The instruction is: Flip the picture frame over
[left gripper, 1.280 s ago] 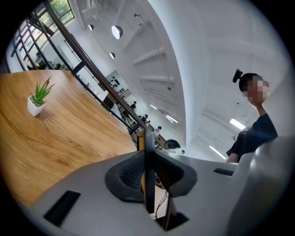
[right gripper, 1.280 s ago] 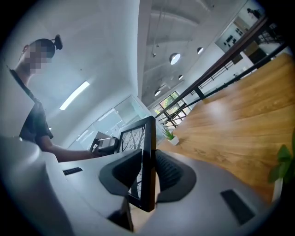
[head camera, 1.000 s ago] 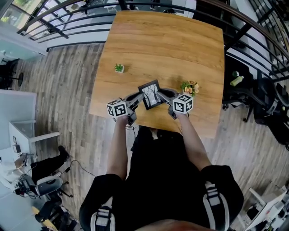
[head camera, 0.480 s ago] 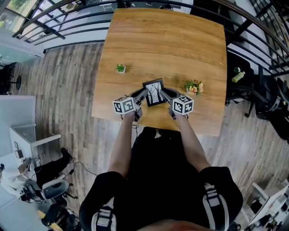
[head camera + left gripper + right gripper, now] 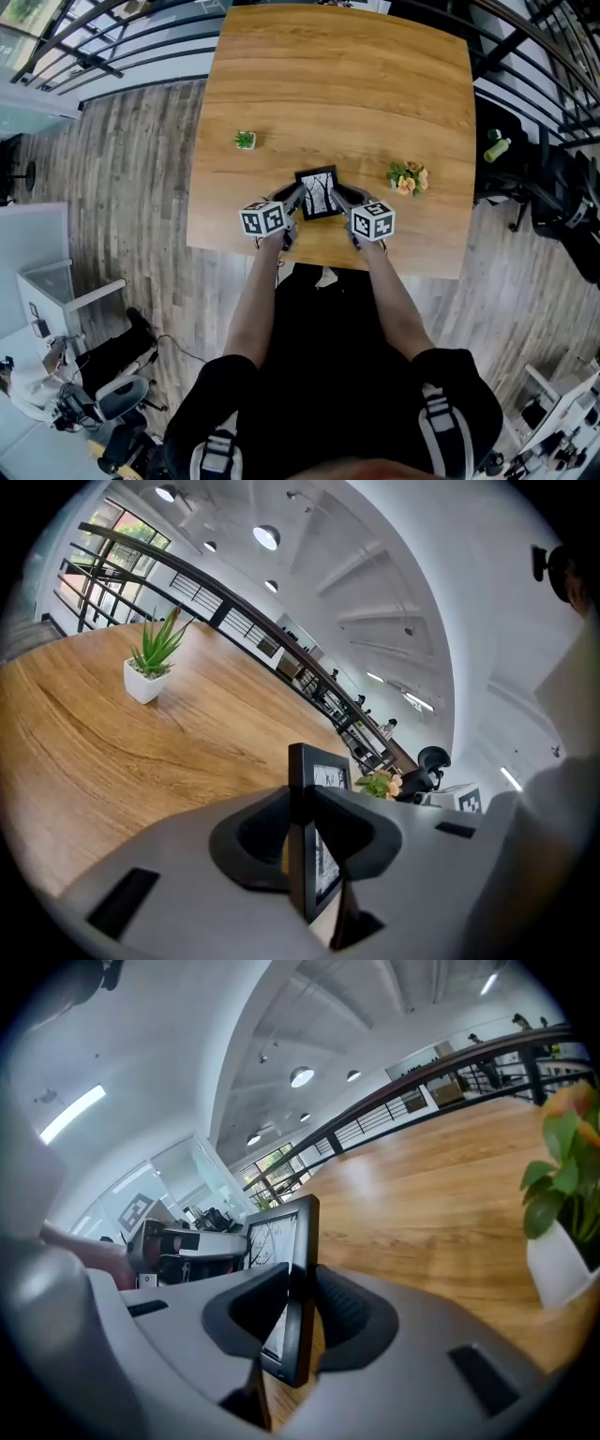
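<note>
Pinching the black rectangular picture frame [image 5: 318, 193] by opposite side edges, left gripper [image 5: 294, 201] and right gripper [image 5: 339, 198] tilt downward, forearms [image 5: 251, 300] outstretched over the wooden table [image 5: 356, 84].

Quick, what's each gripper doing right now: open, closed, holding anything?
Left gripper: closed on the picture frame, left side.
Right gripper: closed on the picture frame, right side.

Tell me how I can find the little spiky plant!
Look at the big wooden table and find the black picture frame near the person's edge. The spiky plant stands alone on the table to the frame's left in the head view, a bit farther back. It is plain green in a small white pot, while the other plant, on the right, has colourful flowers.
</note>
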